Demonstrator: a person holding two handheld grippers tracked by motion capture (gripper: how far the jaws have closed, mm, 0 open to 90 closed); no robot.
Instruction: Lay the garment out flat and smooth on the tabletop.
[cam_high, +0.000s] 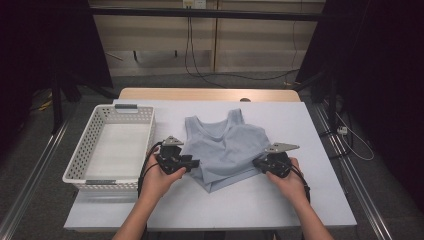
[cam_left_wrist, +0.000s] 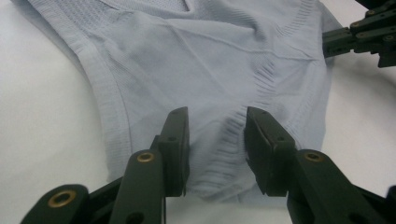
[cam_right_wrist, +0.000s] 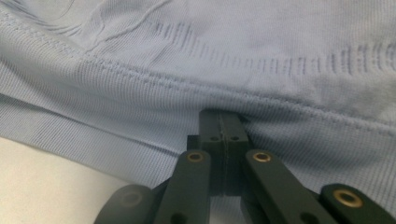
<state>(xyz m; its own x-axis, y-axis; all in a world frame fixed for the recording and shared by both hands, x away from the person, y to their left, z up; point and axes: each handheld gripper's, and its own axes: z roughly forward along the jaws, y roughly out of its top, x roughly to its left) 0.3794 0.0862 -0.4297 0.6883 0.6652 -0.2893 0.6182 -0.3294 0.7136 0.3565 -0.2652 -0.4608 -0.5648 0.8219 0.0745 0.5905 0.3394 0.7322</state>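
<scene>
The light blue top (cam_high: 227, 150) lies partly folded beside the basket (cam_high: 112, 145), the right gripper (cam_right_wrist: 219, 122) pinched shut on its edge, the left gripper (cam_left_wrist: 215, 140) partly open astride its hem, basketing likely remaining.

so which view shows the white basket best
The high view: the white basket sits whole at the table's left, beside the light blue top, and looks empty. The left gripper view and right gripper view look closely along their black jaws at the top's fabric instead.
</scene>
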